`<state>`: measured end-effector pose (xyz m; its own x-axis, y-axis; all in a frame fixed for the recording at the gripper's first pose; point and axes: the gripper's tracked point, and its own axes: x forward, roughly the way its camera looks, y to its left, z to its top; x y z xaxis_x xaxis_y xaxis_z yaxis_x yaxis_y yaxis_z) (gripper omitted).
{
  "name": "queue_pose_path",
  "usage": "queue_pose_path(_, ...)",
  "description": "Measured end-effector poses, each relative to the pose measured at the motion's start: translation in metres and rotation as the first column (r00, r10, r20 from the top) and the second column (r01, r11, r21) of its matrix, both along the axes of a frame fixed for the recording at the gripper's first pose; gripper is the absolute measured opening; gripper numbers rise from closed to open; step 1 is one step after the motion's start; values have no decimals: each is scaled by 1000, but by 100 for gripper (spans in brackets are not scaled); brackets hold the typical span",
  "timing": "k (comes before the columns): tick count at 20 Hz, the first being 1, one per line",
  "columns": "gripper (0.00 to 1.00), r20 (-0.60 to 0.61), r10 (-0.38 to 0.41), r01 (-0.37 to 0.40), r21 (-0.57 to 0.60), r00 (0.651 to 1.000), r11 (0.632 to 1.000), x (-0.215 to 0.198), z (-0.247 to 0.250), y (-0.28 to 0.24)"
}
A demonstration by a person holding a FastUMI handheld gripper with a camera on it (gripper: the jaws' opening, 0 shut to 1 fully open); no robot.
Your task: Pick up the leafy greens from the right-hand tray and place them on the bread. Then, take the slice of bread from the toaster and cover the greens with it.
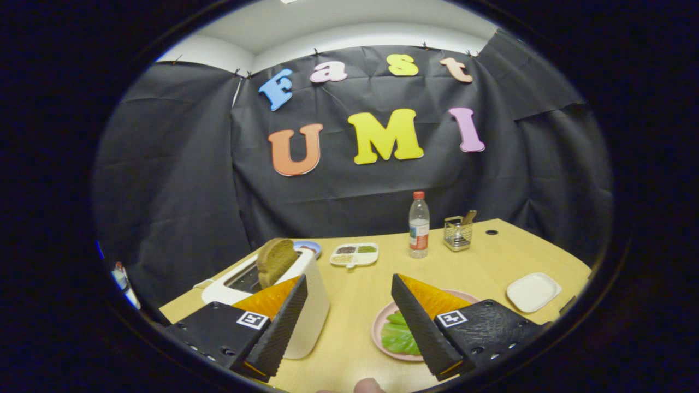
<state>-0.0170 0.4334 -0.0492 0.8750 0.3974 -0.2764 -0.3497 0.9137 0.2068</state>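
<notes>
My gripper (348,278) hangs open above the yellow table (491,256), with nothing between its fingers. A white toaster (315,308) stands just behind the left finger, and a brown slice of bread (276,261) sticks up out of its slot. Leafy greens (397,337) lie on a pink plate (379,321) partly hidden by the right finger. Whether bread lies under the greens I cannot tell.
A small white square tray (532,291) sits to the right of the pink plate. Farther back stand a water bottle (419,226), a wire basket (457,233), a divided white dish (354,254) and a blue dish (309,246). A person's fingertip (367,386) shows below the fingers.
</notes>
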Motion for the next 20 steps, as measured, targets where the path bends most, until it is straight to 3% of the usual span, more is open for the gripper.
queue_pose_path(3, 96, -60, 110, -108, 30, 992, 994, -18, 4, 54)
queue_pose_path(9, 96, -114, 87, -92, -40, 990, 995, 0, 1, 99)
queue_pose_path(13, 81, -153, 23, -35, -79, 988, 996, 22, -10, 111)
queue_pose_path(20, 35, -201, -22, 5, -83, 979, 996, 43, -18, 120)
